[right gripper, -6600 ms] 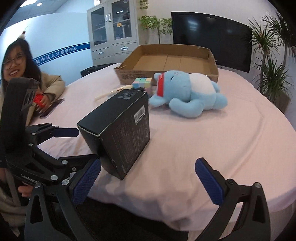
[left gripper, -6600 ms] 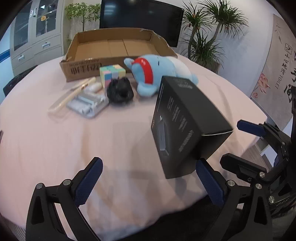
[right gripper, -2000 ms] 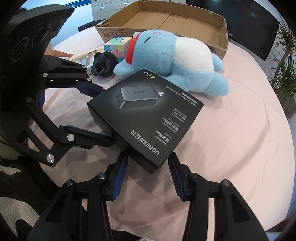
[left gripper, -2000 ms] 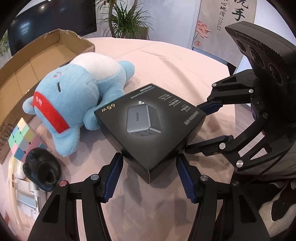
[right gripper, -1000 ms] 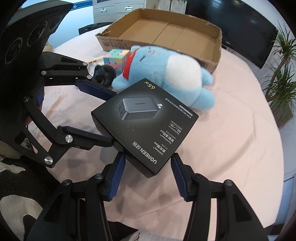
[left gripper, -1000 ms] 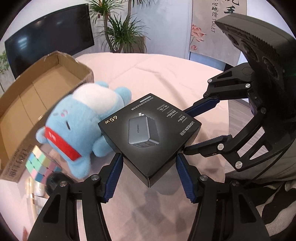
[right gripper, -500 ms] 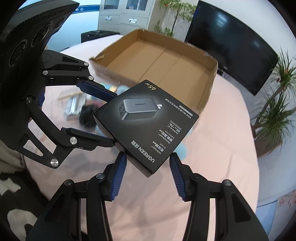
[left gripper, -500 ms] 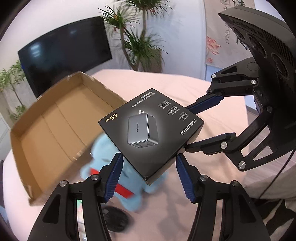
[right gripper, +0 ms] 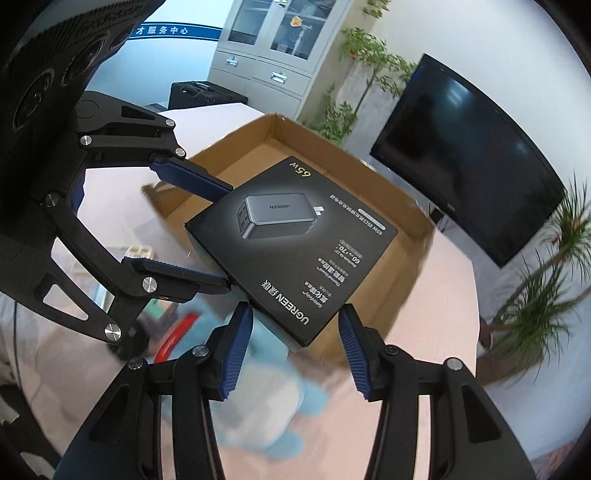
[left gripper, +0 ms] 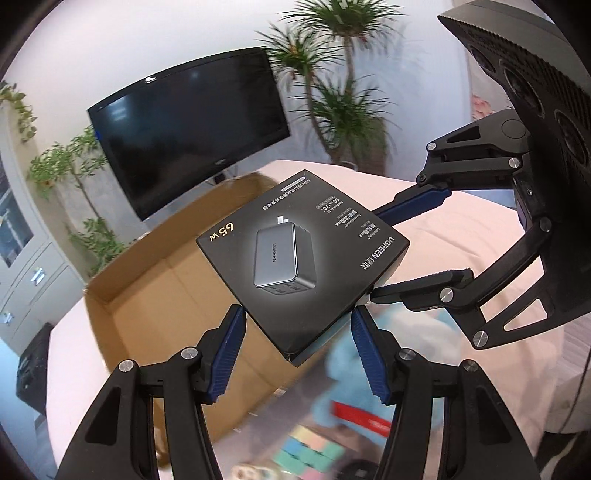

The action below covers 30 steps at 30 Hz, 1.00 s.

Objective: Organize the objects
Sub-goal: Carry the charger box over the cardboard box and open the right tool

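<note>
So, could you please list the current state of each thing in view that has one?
black charger box: lifted off the table, printed face up, held at two corners.
left gripper: fingers closed on the box's near corner.
right gripper: fingers closed on another corner.
cardboard box: open-topped, nothing visible inside, partly behind the charger box.
blue plush toy: lying on the table, blurred.
TV screen: dark.

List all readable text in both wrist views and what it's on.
"UGREEN 绿联": top face of the black charger box.
"UGREEN": charger pictured on that box.
"65w": gold, near one corner of the box.
"60" and "70": box spec line; the remaining small print is too small to read.
"才服务中心": blue wall stripe.
</note>
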Each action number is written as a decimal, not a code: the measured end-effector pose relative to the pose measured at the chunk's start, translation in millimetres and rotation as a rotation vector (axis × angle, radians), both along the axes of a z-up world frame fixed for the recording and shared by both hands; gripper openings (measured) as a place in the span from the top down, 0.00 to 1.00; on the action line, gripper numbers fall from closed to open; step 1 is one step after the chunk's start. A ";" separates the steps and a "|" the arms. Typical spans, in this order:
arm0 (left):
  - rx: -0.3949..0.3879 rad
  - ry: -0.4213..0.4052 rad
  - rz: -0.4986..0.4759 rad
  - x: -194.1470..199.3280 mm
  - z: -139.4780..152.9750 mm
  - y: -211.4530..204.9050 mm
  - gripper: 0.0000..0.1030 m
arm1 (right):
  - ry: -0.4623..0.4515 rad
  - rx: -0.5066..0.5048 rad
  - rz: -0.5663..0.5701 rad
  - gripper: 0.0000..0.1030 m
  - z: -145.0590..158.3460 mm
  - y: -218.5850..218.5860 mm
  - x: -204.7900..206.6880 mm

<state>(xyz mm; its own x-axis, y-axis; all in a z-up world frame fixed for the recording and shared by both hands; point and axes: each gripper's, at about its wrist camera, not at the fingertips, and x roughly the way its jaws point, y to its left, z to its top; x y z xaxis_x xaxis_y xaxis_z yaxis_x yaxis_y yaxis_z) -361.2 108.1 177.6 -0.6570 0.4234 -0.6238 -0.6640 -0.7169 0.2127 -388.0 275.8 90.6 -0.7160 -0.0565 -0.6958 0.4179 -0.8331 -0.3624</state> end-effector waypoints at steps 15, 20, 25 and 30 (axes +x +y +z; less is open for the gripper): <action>-0.016 -0.093 0.140 -135.4 -89.0 -17.8 0.44 | -0.064 -0.022 0.060 0.56 -54.1 -13.4 -139.4; -0.039 -0.146 0.167 -156.0 -129.0 -18.5 0.44 | -0.126 -0.021 0.064 0.56 -91.0 -17.8 -167.5; -0.053 -0.201 0.172 -167.4 -155.0 -13.5 0.44 | -0.204 -0.028 0.068 0.56 -116.6 -17.1 -182.5; -0.069 -0.252 0.195 -171.4 -171.5 -14.7 0.44 | -0.276 -0.018 0.080 0.55 -131.4 -20.8 -185.6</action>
